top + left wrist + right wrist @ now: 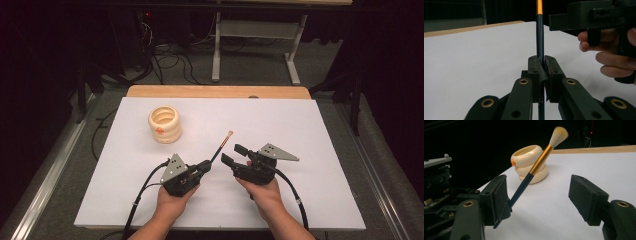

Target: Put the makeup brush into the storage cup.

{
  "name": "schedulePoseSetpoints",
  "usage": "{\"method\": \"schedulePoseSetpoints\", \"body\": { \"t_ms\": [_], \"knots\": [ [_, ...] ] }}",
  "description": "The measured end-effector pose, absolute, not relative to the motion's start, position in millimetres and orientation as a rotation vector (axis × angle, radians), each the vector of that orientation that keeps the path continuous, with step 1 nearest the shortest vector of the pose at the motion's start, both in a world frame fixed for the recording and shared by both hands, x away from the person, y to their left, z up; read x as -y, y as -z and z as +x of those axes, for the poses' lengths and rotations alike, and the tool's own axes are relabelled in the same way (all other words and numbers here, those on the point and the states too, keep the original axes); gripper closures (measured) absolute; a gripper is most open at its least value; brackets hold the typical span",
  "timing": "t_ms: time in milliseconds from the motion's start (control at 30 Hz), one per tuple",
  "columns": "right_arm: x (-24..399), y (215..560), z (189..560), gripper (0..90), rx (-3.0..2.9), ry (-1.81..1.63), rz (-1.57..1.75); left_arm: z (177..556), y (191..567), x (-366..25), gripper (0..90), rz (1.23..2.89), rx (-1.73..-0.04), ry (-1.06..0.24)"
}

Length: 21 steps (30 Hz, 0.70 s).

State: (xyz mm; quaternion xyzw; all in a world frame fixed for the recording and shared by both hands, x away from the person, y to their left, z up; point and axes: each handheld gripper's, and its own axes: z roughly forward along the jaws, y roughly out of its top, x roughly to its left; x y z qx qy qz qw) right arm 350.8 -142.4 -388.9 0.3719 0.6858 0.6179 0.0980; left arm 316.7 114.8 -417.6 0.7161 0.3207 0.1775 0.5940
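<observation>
A paintbrush [222, 145] with a dark handle, gold ferrule and pale bristles points up and away from my left gripper [205, 165], which is shut on the low end of its handle. In the left gripper view the jaws [542, 61] pinch the handle [539, 37] upright. My right gripper [233, 153] is open just to the right of the brush, nothing between its pads. In the right gripper view the brush [537, 162] leans past the left pad [497, 196], and a cream ringed pot [530, 163] stands behind it. The pot [164, 124] sits at the back left of the board.
A white board [280, 125] covers the table, with a wooden strip [218, 91] along its far edge. Cables trail from both grippers toward the front edge. Beyond the table are dark floor, loose cables and a white stand's legs [216, 55].
</observation>
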Motion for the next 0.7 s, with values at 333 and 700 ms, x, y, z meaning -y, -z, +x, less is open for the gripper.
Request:
{"method": "schedulePoseSetpoints", "body": {
  "t_ms": [333,700],
  "knots": [
    [141.9,392.1,353.0,44.1,-2.007,-1.922,1.163,313.5,420.5,-108.0,84.8,1.658,-0.735,-0.413],
    [141.0,393.9,352.8,53.1,-1.989,-1.966,1.196,312.3,420.8,-106.5,84.8,1.645,-0.726,-0.398]
  ]
}}
